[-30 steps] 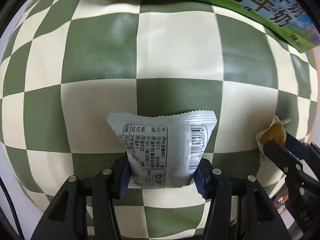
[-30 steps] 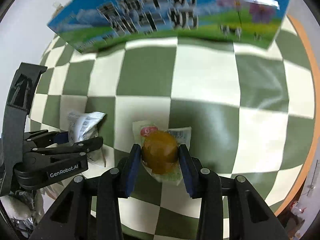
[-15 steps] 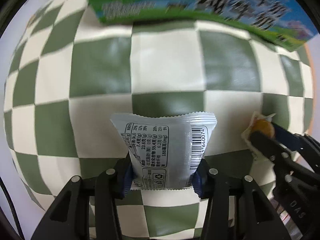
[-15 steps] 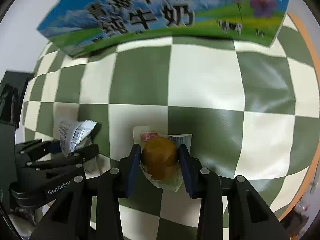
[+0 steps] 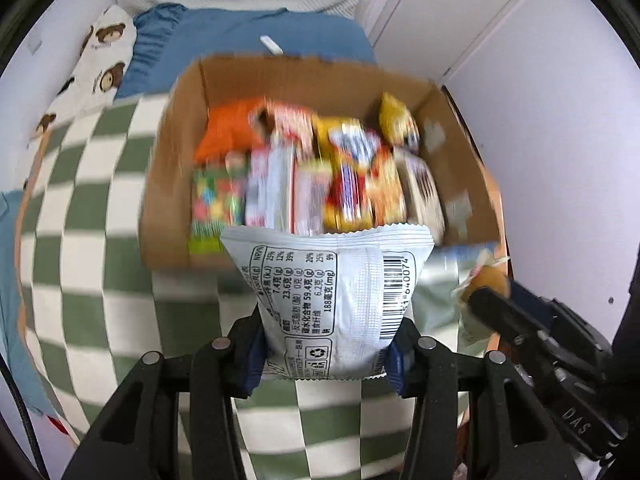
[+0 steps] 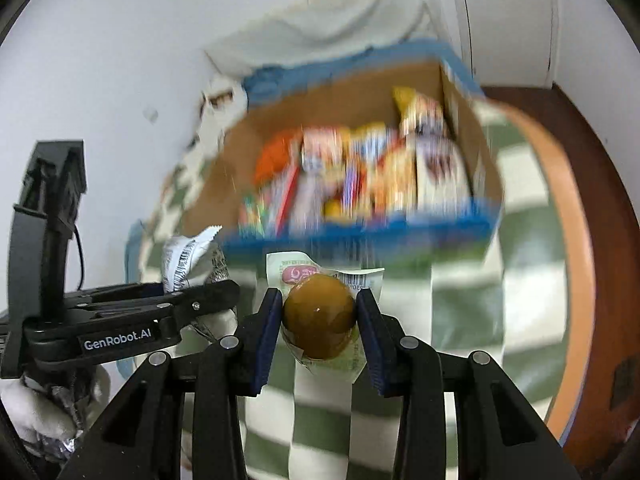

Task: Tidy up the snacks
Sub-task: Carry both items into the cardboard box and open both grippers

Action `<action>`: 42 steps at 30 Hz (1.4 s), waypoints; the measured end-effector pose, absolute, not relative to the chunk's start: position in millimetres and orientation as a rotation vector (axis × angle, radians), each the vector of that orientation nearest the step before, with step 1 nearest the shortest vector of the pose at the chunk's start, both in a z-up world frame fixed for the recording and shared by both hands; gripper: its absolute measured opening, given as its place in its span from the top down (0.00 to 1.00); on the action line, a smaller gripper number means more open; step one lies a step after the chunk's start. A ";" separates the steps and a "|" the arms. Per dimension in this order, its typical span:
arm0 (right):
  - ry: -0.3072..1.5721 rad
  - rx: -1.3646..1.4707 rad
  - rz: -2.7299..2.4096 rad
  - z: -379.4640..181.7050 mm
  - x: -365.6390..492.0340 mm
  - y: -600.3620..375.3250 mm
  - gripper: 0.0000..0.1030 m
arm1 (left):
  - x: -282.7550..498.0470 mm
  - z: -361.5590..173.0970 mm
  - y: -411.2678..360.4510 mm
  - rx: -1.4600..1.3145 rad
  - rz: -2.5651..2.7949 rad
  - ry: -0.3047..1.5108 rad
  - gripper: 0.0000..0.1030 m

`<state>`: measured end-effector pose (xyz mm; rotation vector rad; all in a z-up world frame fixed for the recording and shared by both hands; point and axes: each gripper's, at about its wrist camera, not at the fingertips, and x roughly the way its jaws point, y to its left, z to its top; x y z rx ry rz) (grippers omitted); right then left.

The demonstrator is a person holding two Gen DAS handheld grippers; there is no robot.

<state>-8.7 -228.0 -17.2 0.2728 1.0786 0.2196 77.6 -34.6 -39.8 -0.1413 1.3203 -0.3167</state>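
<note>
- The left gripper [image 5: 326, 354] is clamped on a silver-white snack packet [image 5: 328, 300], its blue pads pressing the packet's lower sides; the packet stands upright at lower centre of the left wrist view, its crimped top edge overlapping the near wall of the cardboard box [image 5: 168, 184].
- The right gripper [image 6: 320, 324] is closed on a round brown snack in a clear wrapper [image 6: 319, 316], pinched from both sides at lower centre of the right wrist view.
- In the right wrist view the left gripper shows at lower left with the packet sticking up from it; a light-gloved hand [image 6: 36, 412] holds its handle.
- In the left wrist view the right gripper shows at the right edge with the brown snack at its tip.
- The silver packet shows a nutrition table in Chinese with figures such as "7.4", "23.6" and "59.4", a recycling mark and a barcode ending "640074".
- The left gripper's side reads "GenRobot.AI"; the right gripper's body reads "DAS". The brown snack's wrapper has a pink oval logo and a small barcode, too small to read.
- The open box in the upper middle of both views is packed with upright snack packs [image 5: 320, 176] in orange, red, yellow and white, blurred.
- The box sits on a green-and-cream checked cloth [image 5: 80, 240]. Behind it lie a blue pillow [image 5: 248, 36] and a bear-print cloth [image 5: 100, 60]; the walls are white, with a door [image 5: 452, 12] at upper right.
</note>
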 end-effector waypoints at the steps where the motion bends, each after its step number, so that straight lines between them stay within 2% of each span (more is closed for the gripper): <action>1: 1.059 0.266 0.208 -10.2 7.1 -231.7 0.60 | 94.5 -36.3 -31.9 -0.140 -0.305 1.317 0.56; 9: 1.105 0.242 0.145 -24.9 119.9 -233.4 0.60 | 192.8 -63.2 -20.5 -0.129 -0.239 1.391 0.56; 17: 1.246 0.252 0.120 -69.9 166.2 -240.2 0.60 | 240.3 -110.8 -59.3 -0.219 -0.336 1.553 0.56; 20: 1.293 0.258 0.098 -83.6 175.6 -244.7 0.59 | 253.5 -128.0 -73.5 -0.244 -0.352 1.630 0.52; 21: 1.313 0.264 0.092 -87.4 178.4 -246.3 0.60 | 256.0 -133.3 -75.6 -0.262 -0.356 1.654 0.44; 22: 1.341 0.274 0.084 -92.1 181.7 -249.0 0.54 | 258.6 -136.6 -77.0 -0.274 -0.355 1.666 0.30; 23: 1.360 0.269 0.071 -95.9 184.1 -250.5 0.36 | 259.8 -138.0 -77.6 -0.273 -0.349 1.668 0.22; 24: 1.368 0.263 0.061 -97.5 185.2 -251.8 0.26 | 260.4 -137.9 -77.6 -0.264 -0.341 1.662 0.10; 25: 1.366 0.256 0.051 -97.9 185.5 -253.2 0.12 | 260.4 -136.5 -77.1 -0.245 -0.328 1.650 0.08; 26: 1.368 0.246 0.041 -98.9 185.3 -254.0 0.08 | 260.1 -135.1 -76.7 -0.229 -0.319 1.641 0.07; 36: 1.376 0.177 -0.027 -102.8 179.4 -257.0 0.06 | 239.8 -114.9 -61.3 -0.083 -0.214 1.547 0.05; 42: 1.355 0.149 -0.034 -85.8 165.3 -253.4 0.06 | 214.5 -99.0 -54.4 -0.045 -0.189 1.492 0.05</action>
